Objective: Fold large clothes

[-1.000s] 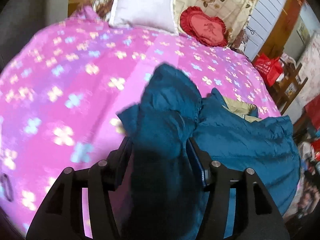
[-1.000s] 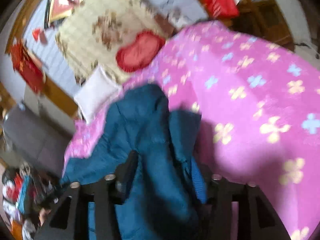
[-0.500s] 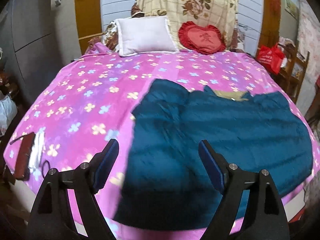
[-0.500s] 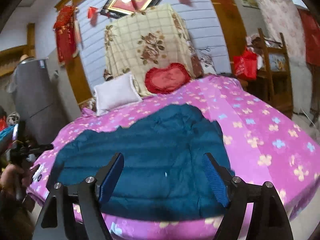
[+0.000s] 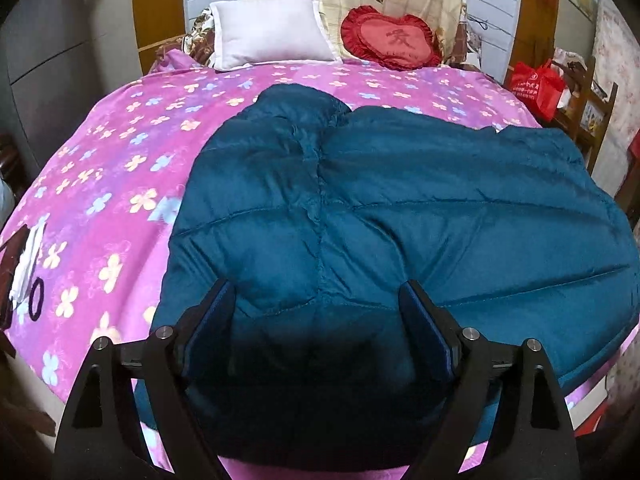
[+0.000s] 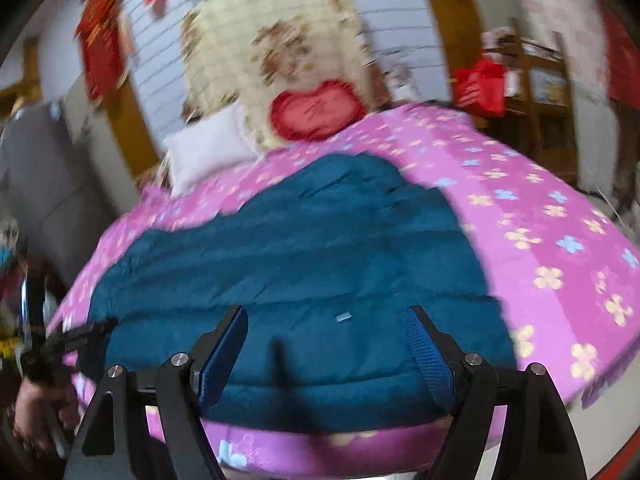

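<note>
A large teal quilted jacket [image 5: 392,216] lies spread flat across the near part of a pink flowered bed [image 5: 120,160]. Its near hem reaches the bed's front edge. My left gripper [image 5: 316,312] is open and empty, hovering over the jacket's near left part. My right gripper [image 6: 326,336] is open and empty above the near edge of the jacket [image 6: 304,264]; this view is blurred. The left gripper and the hand that holds it also show at the far left of the right wrist view [image 6: 68,344].
A white pillow [image 5: 268,36] and a red heart cushion [image 5: 392,40] lie at the head of the bed. A red bag [image 5: 534,82] hangs on a wooden rack at the right. Small dark and white items [image 5: 24,264] lie on the bed's left edge.
Both grippers were shut on bunched jacket fabric a second ago. They have let go and drawn back, and the jacket now lies spread flat on the bed.
</note>
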Demonstrator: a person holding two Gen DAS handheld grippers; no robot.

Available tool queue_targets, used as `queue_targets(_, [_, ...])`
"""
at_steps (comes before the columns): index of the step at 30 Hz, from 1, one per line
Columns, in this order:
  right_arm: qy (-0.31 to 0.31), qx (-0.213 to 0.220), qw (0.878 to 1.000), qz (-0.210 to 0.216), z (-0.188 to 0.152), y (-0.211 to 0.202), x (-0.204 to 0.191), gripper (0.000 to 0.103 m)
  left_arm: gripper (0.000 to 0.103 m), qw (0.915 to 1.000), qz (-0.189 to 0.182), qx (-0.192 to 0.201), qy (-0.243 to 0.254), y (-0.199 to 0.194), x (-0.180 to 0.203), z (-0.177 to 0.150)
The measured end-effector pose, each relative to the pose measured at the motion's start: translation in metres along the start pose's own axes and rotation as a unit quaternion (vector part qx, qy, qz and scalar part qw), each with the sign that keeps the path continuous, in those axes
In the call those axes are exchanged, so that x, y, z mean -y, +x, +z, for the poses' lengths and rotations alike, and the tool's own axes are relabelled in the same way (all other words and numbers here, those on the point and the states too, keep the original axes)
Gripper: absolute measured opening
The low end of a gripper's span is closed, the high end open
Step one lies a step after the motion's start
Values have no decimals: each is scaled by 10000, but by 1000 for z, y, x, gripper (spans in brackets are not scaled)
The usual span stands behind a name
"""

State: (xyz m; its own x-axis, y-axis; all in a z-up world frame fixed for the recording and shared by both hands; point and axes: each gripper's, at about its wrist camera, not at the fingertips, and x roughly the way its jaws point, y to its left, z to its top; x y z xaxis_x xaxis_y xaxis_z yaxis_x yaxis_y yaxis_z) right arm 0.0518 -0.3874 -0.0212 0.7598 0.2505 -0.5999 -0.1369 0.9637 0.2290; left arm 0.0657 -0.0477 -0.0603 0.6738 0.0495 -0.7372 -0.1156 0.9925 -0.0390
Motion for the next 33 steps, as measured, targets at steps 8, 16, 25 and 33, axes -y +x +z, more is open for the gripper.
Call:
queue_targets(8, [-384,-958,9934,-501,-11,49,-15,103,97,9999,-39,-45,-81,6,-5,-3])
queue_targets(16, [-61,-1066,9938,-308,-10,52,-4,103,103,9999,-54,-106,-42,10,-5,0])
queue_targets(25, [74,-1016,9940,-390,-11,50,-9,103,103,9992,-129,-302,-207,14,-10,8])
queue_targets(33, [152,-854,9933,-758,-5,5,-19,103,102,9990,-331,-166,244,-60,13,18])
